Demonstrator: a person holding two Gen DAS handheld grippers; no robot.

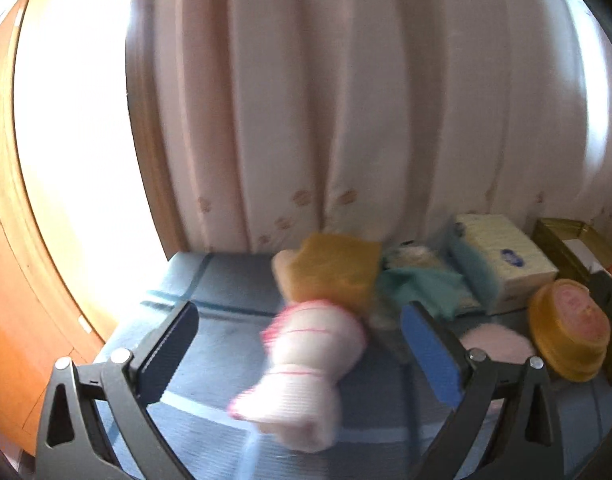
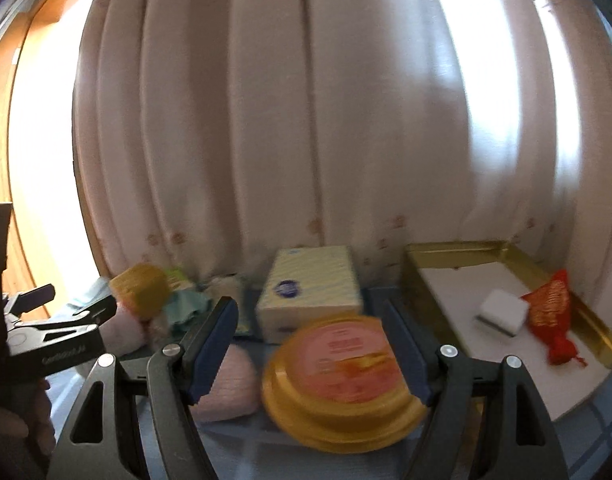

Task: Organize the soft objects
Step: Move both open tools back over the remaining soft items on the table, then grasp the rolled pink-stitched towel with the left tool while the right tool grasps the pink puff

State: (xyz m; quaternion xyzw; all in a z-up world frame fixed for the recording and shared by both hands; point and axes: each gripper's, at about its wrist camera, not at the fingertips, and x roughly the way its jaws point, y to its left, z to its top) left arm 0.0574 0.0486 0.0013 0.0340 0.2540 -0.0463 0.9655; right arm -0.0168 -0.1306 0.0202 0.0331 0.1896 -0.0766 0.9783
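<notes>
My left tongs [image 1: 302, 354] stood wide open, nothing pressed between the pads, and a white sock roll with pink stripes [image 1: 306, 368] lay right there in the gap, on the blue striped surface [image 1: 226, 292]. It was blurred, so I could not tell whether either pad touched it. Just beyond it sat a yellow sponge [image 1: 337, 270], with a pale pink soft thing behind its left edge. To the right of that, a teal cloth [image 1: 419, 286] lay crumpled next to a tissue pack [image 1: 505, 260]. A pale pink pad [image 1: 495, 342] lay beside my right-hand pad, and a yellow round tin with a pink lid [image 1: 569, 328] was further right.

My right tongs [image 2: 317, 350] were open wide too. The yellow tin [image 2: 337, 380] sat between the pads, close to the right-hand one; blur kept me from saying whether they touched it. The pink pad [image 2: 226, 384] lay just beside the tin, partly behind my left-hand pad. The tissue pack [image 2: 309, 288] stood straight ahead, past the tin. Off to the right was a gold-rimmed tray [image 2: 445, 252] holding a white sponge block [image 2: 501, 312] and a red pouch [image 2: 551, 312], the two touching. A pale pleated curtain [image 2: 306, 120] hung behind everything.
</notes>
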